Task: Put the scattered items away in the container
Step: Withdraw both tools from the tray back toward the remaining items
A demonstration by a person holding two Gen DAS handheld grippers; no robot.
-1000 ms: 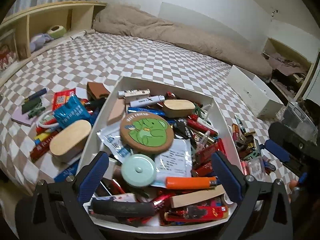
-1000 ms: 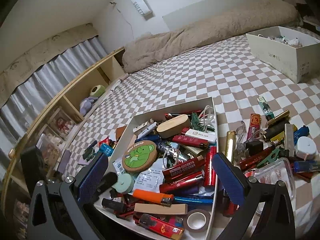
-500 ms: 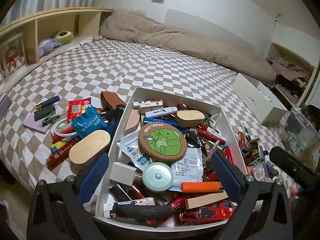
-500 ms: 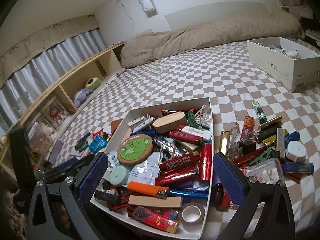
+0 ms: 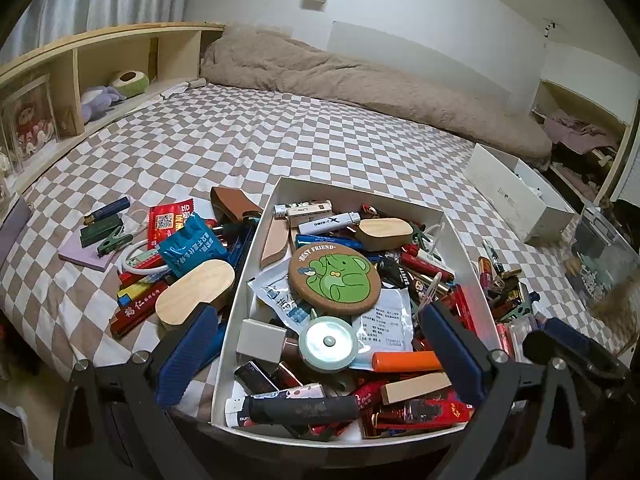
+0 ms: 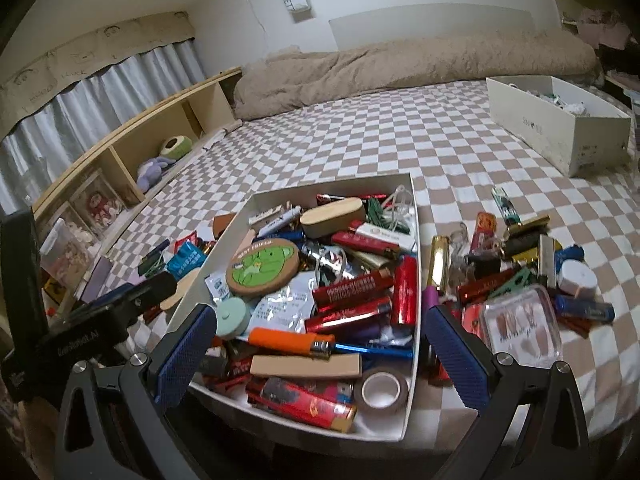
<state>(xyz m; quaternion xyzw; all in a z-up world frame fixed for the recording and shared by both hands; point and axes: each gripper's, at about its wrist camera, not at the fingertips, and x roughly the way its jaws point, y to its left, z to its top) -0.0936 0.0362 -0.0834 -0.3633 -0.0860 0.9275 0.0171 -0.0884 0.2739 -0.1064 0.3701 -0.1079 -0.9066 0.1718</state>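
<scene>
A white box (image 5: 256, 240) on the checked bed is heaped with lighters, a green elephant coaster (image 5: 334, 278), a mint round tin (image 5: 328, 342) and an orange lighter (image 5: 406, 360). My left gripper (image 5: 318, 320) hangs open over the box's near end, holding nothing. Left of the box lie a wooden oval case (image 5: 196, 296), a blue packet (image 5: 190, 246) and a red packet (image 5: 168, 220). My right gripper (image 6: 318, 316) is open and empty above the same box (image 6: 416, 240). To its right lie a gold lighter (image 6: 438, 264), a clear case (image 6: 520, 324) and a blue lighter (image 6: 584, 306).
A second white box (image 6: 560, 128) stands at the far right of the bed. A brown duvet (image 5: 360, 76) runs along the wall, and a wooden shelf (image 5: 80, 60) borders the left side. A clear plastic bin (image 5: 600, 256) sits off the right edge. The bed's front edge is just below both grippers.
The left gripper has shifted left and tilted up, showing more of the left pile and the wall. The right gripper has drawn back a little. Both stayed open; no item moved.
</scene>
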